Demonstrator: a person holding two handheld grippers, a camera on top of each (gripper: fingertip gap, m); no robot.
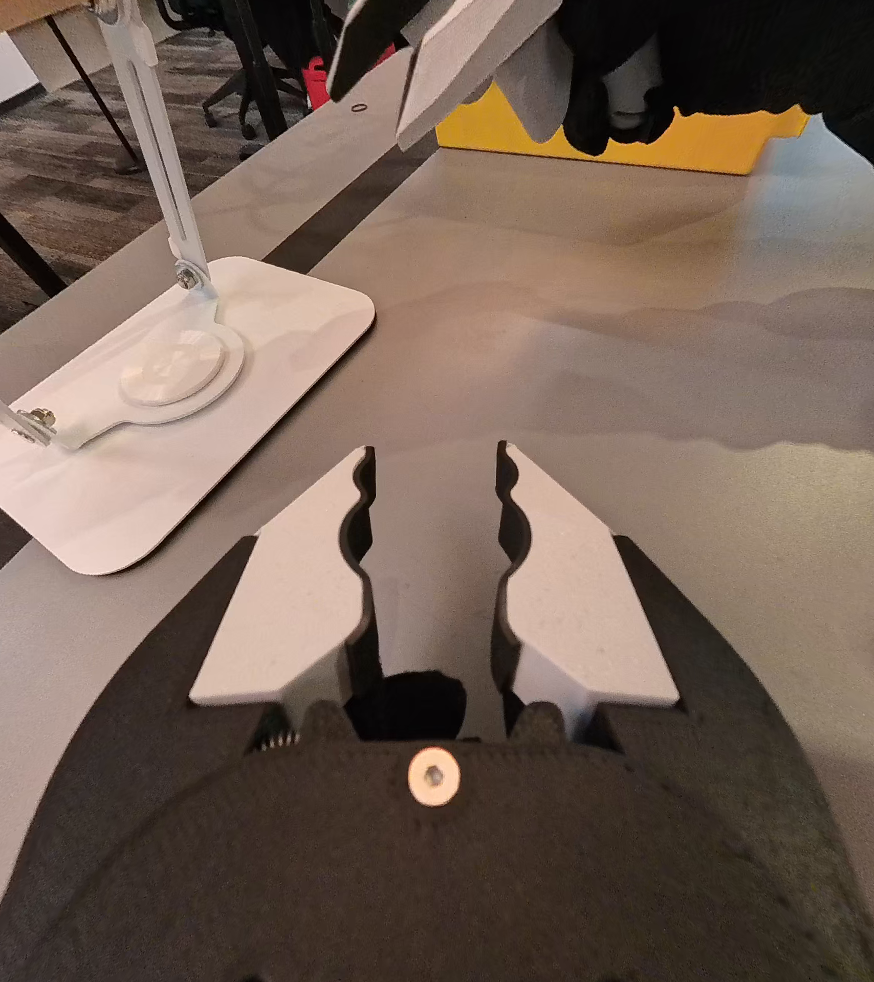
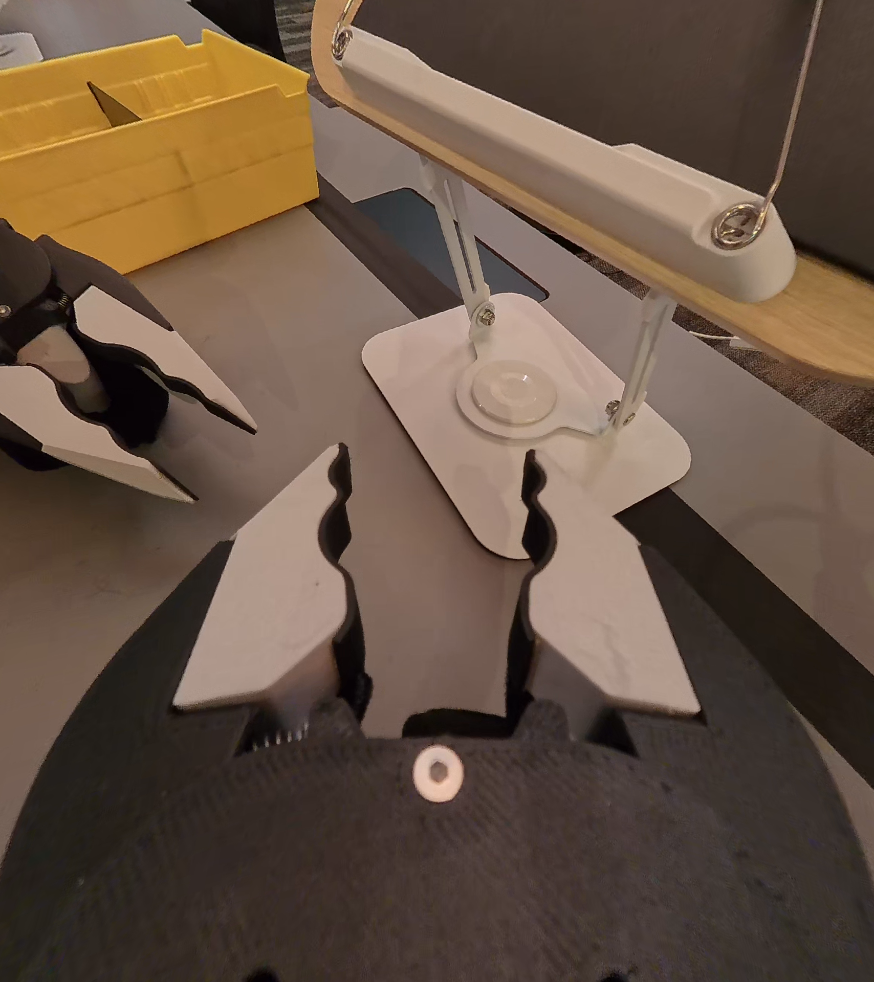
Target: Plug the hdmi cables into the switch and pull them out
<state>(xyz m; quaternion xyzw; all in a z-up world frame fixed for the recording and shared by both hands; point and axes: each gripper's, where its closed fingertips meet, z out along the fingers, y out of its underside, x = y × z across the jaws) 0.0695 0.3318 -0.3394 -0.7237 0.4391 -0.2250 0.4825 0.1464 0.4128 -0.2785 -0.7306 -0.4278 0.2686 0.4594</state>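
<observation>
No HDMI cable and no switch shows in either view. My left gripper is open and empty, low over the grey table. It also shows in the right wrist view, at the left, with its jaws apart. My right gripper is open and empty above the table, with its right fingertip over the corner of a white stand base. It also shows in the left wrist view, at the top, held by a black-gloved hand.
A yellow plastic bin stands at the back of the table and also shows in the left wrist view. The white stand base carries thin struts and a wooden shelf with a white bar. The table edge and carpet floor lie beyond.
</observation>
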